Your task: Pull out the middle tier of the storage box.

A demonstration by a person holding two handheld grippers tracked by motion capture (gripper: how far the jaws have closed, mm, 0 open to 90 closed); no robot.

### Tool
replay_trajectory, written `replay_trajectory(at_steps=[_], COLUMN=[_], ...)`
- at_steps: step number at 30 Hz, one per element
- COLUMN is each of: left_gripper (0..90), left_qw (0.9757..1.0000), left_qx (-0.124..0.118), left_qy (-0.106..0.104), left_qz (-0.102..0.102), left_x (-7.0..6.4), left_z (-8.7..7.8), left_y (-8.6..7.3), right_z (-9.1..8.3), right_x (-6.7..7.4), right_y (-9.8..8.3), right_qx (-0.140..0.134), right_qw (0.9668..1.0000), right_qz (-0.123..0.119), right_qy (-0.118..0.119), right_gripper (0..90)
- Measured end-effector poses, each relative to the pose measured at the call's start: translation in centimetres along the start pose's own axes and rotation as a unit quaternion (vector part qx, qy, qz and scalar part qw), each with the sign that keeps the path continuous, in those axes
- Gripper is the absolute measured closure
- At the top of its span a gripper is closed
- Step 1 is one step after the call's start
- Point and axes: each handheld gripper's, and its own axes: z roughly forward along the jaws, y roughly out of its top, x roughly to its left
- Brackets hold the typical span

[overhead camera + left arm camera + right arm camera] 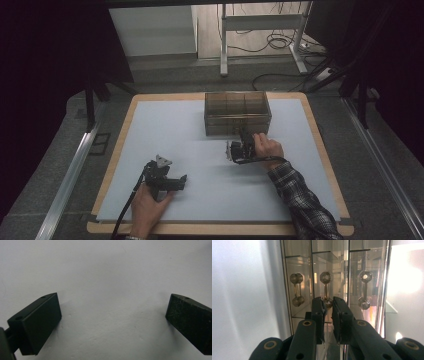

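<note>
A clear brown-tinted drawer box [237, 112] stands at the back middle of the white mat [200, 165]. Its front carries three brass dumbbell-shaped handles, seen up close in the right gripper view. My right gripper [243, 136] [328, 302] is pressed to the box front, its jaws shut on one end of the middle handle [326, 282]. The other two handles [297, 293] [364, 290] hang free on either side. My left gripper [167, 175] [112, 312] rests low over the mat at the front left, jaws wide open with bare mat between them.
The mat lies on a wooden board [120, 145] with edges on all sides. Beyond the table are a metal frame's legs [223, 45] and cables on the floor [275, 42]. A plaid sleeve [300, 200] reaches in from the bottom right.
</note>
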Motion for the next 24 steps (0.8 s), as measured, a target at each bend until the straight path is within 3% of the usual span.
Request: replay_trajectory(at_steps=[9,10,11,12,24], left_gripper=[0.0,0.0,0.0,0.0,0.0], left_qw=[1.0000,1.0000,1.0000,1.0000,1.0000], left_qx=[0.000,0.000,0.000,0.000,0.000], left_qy=[0.000,0.000,0.000,0.000,0.000], left_qz=[0.000,0.000,0.000,0.000,0.000], left_x=[0.0,0.0,0.0,0.0,0.0], left_z=[0.0,0.0,0.0,0.0,0.0], left_y=[0.0,0.0,0.0,0.0,0.0], right_z=[-0.8,-0.8,-1.0,-1.2,-2.0], right_x=[0.2,0.0,0.2,0.2,0.5], right_y=[-0.2,-0.2,-0.2,-0.2,-0.4], right_qx=[-0.012,-0.017,-0.015,-0.010,-0.022], right_qw=[0.9999,0.9994,0.9999,0.9999,0.9997], right_qz=[0.005,0.004,0.002,0.000,0.005], right_qy=[0.001,0.029,0.007,0.003,0.007], right_gripper=[79.6,79.6,79.6,79.6,79.0])
